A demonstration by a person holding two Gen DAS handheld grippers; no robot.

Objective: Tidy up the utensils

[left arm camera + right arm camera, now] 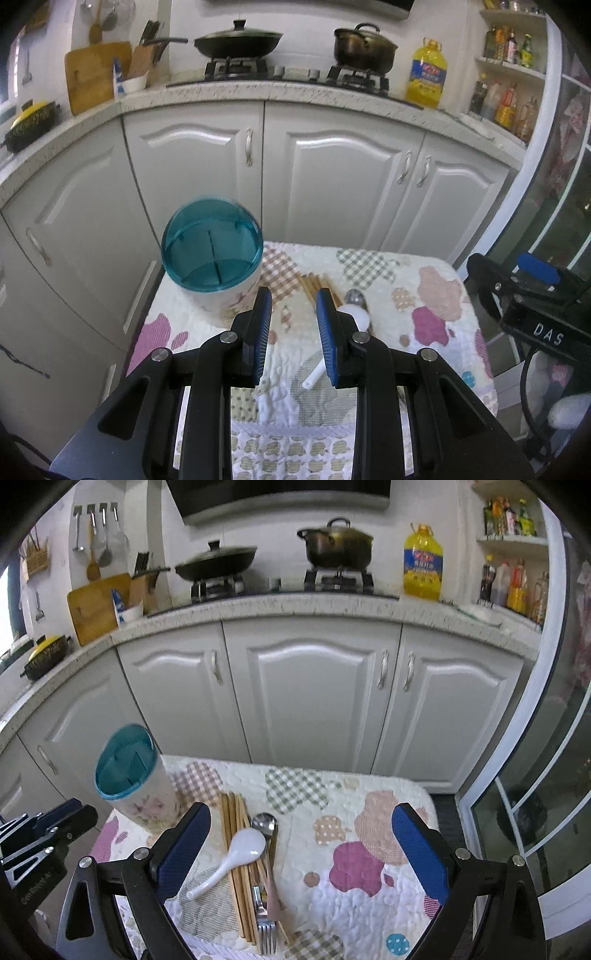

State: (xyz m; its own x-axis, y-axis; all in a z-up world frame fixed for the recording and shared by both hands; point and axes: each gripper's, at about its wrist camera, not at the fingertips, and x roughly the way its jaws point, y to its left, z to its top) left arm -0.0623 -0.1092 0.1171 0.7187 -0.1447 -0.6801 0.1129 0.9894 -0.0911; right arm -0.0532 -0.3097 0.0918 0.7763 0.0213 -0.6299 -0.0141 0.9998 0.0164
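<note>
Kitchen cabinets and a stove counter are filling the far background; a quilted patchwork cloth (369, 775) is covering the small table in the near field. On it, toward the far left, a utensil holder (136, 786) with a teal divided top is being seen upright, and no utensil can be made out inside its compartments. Just right of it, a bundle of wooden chopsticks (236, 849) is lying flat, with a white ceramic spoon (236, 853) resting across it, and a metal spoon (265, 821) and a fork (266, 934) alongside. All are being left loose on the cloth.

The left gripper (293, 325) is being held above the pile, jaws parted, nothing between them. The right gripper (301, 849) is being held wide apart over the same pile, likewise empty.

Judged from this, sorting is not yet started: every piece is remaining to be picked and dropped into the holder.
</note>
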